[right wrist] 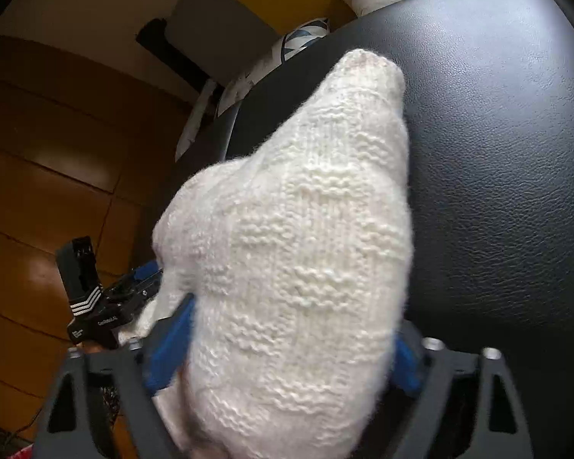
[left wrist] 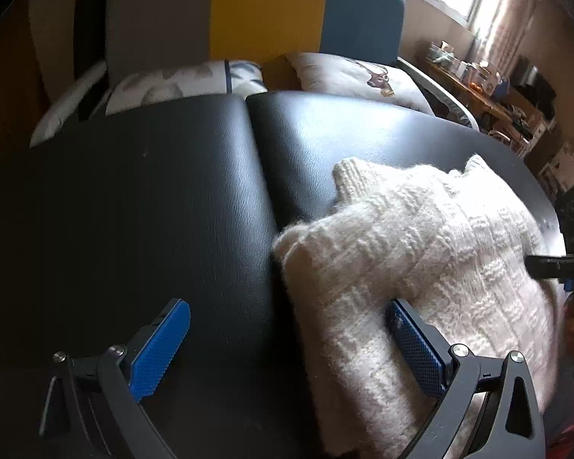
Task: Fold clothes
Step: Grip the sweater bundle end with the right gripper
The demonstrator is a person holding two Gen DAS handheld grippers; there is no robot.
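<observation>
Here the left gripper (left wrist: 287, 348) stands wide apart at the frame's bottom, one pad resting on the white knitted sweater (left wrist: 421, 252) lying lower right on the black padded table (left wrist: 153, 191). In the right wrist view, the right gripper (right wrist: 287, 359) straddles a raised sweater fold, though whether its pads press it is unclear.

Both tools are built the same: matte black plastic frames with triangular cut-outs in the arms and round silver screw heads at the pivots. The left gripper (left wrist: 287, 348) is fitted with bright blue finger pads (left wrist: 160, 348) with a fine dimpled grid texture. Blue pads are also seen on the right gripper (right wrist: 279, 355). White diagonal stripes and small white lettering, too tiny to be read, are printed on the left one's body.
</observation>
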